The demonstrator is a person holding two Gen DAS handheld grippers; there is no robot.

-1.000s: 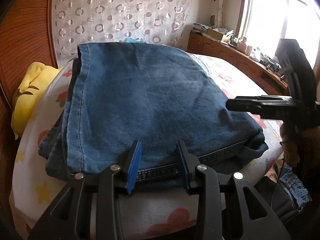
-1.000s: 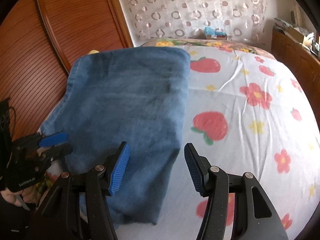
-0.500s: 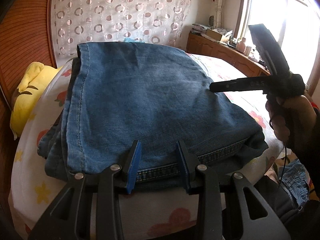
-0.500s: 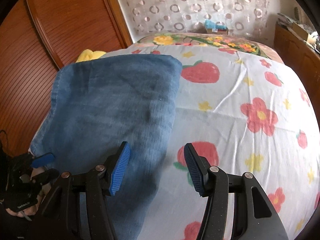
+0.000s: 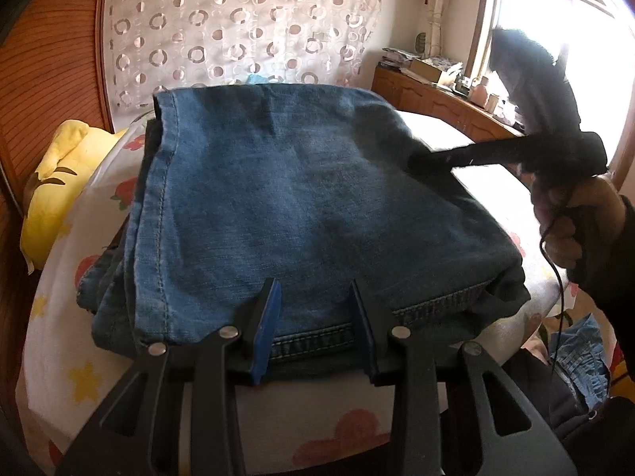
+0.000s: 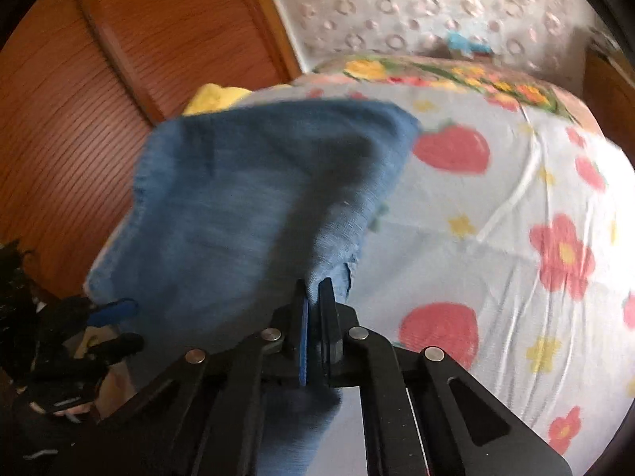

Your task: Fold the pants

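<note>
Folded blue jeans [image 5: 301,214] lay on the bed [image 5: 71,357], on the floral sheet [image 6: 516,238], toward the side near the wooden headboard [image 6: 79,119]. Landmark: the jeans.

Left gripper [image 5: 313,325] sat at the jeans' near hemmed edge, jaws spread apart by a moderate gap, one finger [image 5: 266,325] blue-padded; the hem showed between them, unclamped. Whether the tips touched the cloth, could not tell.

Right gripper [image 6: 313,309] was at the jeans' edge on the sheet side, jaws pinched nearly together with a ridge of denim caught between them; the fabric rose into a peak at the jaws, and a dark shadow crossed the denim beyond it. The right wrist view was motion-blurred. In the left wrist view the same gripper appeared as a dark blurred bar above the jeans' far right part, held by the right hand [image 5: 571,222] with a thin cable hanging below it.

A yellow plush [image 5: 55,182] lay left of the jeans by the headboard. A circle-pattern curtain [image 5: 238,27] hung behind the jeans. A wooden cabinet [image 5: 436,95] with clutter stood beyond the jeans' right far corner, under a bright window [image 5: 555,20]. More blue fabric [image 5: 583,349] lay low beside the bed, right of the jeans.
</note>
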